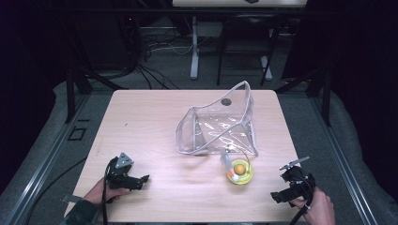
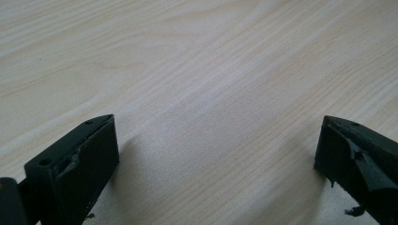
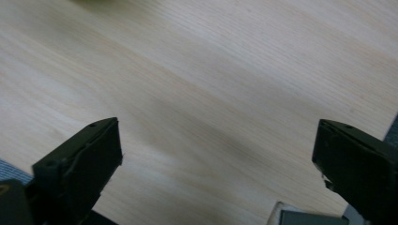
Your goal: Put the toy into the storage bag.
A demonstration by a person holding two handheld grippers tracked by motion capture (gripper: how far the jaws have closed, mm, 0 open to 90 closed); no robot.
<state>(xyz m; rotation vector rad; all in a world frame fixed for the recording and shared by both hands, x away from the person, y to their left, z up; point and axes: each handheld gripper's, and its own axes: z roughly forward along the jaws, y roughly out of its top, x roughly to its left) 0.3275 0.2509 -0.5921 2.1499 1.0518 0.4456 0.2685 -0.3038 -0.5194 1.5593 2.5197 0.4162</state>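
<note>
While both rest low over the bare table, the left gripper and right gripper gape wide, holding nothing.

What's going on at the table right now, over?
Left gripper and right gripper both open, empty, low over the table. Yellow toy untouched beside the clear bag. Nothing between grippers and toy.
</note>
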